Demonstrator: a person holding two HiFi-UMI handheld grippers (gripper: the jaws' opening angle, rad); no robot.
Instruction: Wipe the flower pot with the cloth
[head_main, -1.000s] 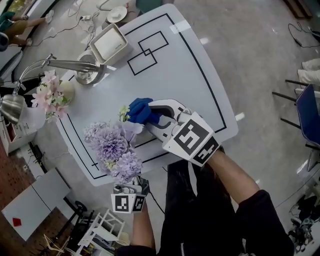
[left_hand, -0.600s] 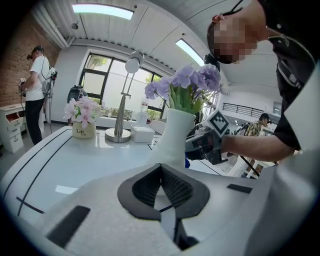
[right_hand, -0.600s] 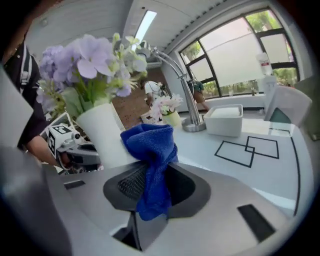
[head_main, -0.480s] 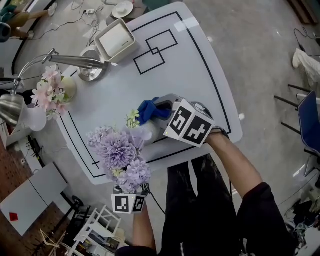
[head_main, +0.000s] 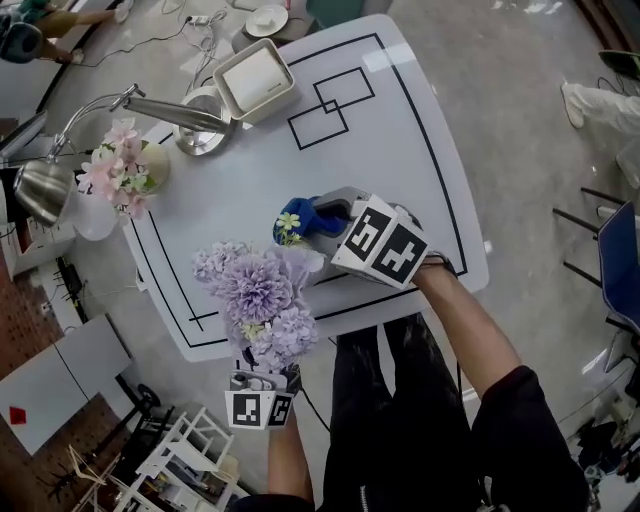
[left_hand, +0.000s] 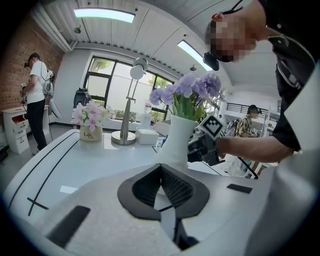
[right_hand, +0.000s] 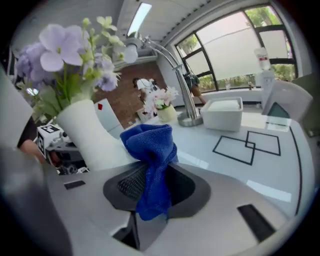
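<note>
- Right gripper view: the right hand-held gripper (right_hand: 150, 172) is clamped on a blue cloth (right_hand: 150, 145). The bunched top of the cloth stands up past the jaw tips.
- The flower pot (right_hand: 90, 137), tall and white, stands upright on the desk (right_hand: 280, 165). It lies to the left of those jaws and slightly ahead of them. Its long axis is vertical, with purple flowers (right_hand: 60, 50) spreading from its mouth.
- The cloth's left edge meets the pot's lower wall or sits just beside it. The wide-angle picture does not settle whether they actually touch.
- Head view: the right hand-held gripper (head_main: 325, 213) comes in from the pot's right side, with the cloth (head_main: 308, 217) leading. The flowers (head_main: 258, 295) hide most of the pot from above.
- Left gripper view: the left hand-held gripper (left_hand: 161, 172) has its jaws pressed together with nothing between them. The flower pot (left_hand: 179, 137) stands straight ahead, beyond the tips and apart from them.
- In the head view this left hand-held gripper (head_main: 260, 380) hangs at the desk's near edge (head_main: 200, 345), below the flowers.
- The right side is clearly the nearer one. The wipe probably calls for pressing the cloth leftward onto the wall, then running it up and down the upright axis.
- Nothing grips the pot, so a sideways push may tip it toward the left hand-held gripper.
</note>
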